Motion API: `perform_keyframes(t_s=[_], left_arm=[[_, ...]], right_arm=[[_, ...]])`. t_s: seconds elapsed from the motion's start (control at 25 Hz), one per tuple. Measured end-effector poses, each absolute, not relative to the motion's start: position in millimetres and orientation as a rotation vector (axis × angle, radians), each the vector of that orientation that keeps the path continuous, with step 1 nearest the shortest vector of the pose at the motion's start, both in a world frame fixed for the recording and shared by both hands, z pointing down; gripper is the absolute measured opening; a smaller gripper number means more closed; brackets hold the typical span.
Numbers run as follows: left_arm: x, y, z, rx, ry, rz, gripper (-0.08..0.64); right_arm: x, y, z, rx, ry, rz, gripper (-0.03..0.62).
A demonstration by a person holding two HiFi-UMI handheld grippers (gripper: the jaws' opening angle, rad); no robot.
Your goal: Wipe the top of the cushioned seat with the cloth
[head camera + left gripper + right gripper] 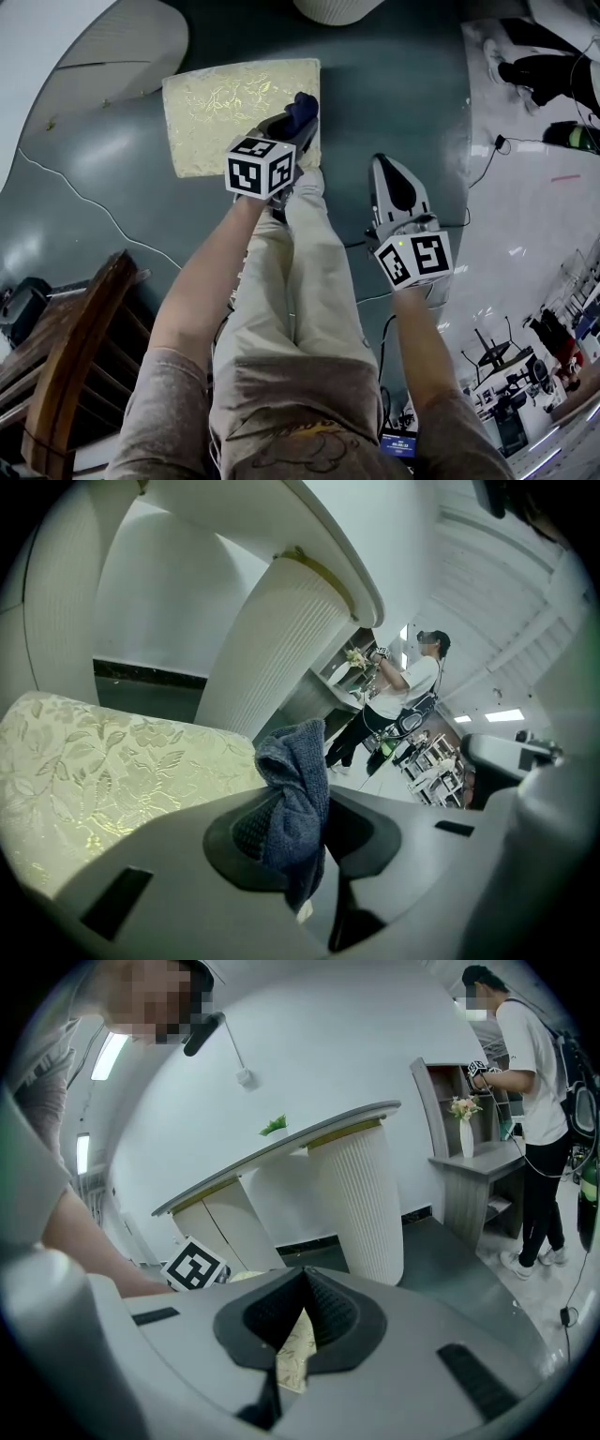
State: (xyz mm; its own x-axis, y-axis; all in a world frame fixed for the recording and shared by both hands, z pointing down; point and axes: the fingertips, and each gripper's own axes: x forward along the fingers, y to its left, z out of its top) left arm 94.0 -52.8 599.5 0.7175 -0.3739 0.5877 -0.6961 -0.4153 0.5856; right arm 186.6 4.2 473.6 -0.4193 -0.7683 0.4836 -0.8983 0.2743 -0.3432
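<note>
Jaws of the right tool (383, 169) are pressed together over the floor (403, 84), right of the seat. Farther on, the left tool (298, 120) is clamped on the dark cloth (292, 789) at the near right corner of the cushioned seat (230, 108), whose top stretches leftward and ahead. The pinch is shown only by the left gripper view, the corner position only by the head view.

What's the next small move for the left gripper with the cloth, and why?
Probably press the cloth down and sweep it left across the cushioned seat. The left gripper holds it in shut jaws, bunched at the seat's right edge in the head view; most of the top lies to its left. Contact can't be confirmed.
</note>
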Motion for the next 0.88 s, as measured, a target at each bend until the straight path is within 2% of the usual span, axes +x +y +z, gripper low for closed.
perform_keyframes(t_s=[0.36, 0.88], left_arm=[[-1.8, -40.2, 595.2, 1.965, -0.969, 0.471, 0.098], [-178.1, -22.1, 608.9, 1.769, -1.259, 0.52, 0.098]], right_arm=[[151.4, 2.9, 463.3, 1.49, -2.363, 0.848, 0.006], [97.6, 2.3, 458.9, 1.381, -2.394, 0.827, 0.006]])
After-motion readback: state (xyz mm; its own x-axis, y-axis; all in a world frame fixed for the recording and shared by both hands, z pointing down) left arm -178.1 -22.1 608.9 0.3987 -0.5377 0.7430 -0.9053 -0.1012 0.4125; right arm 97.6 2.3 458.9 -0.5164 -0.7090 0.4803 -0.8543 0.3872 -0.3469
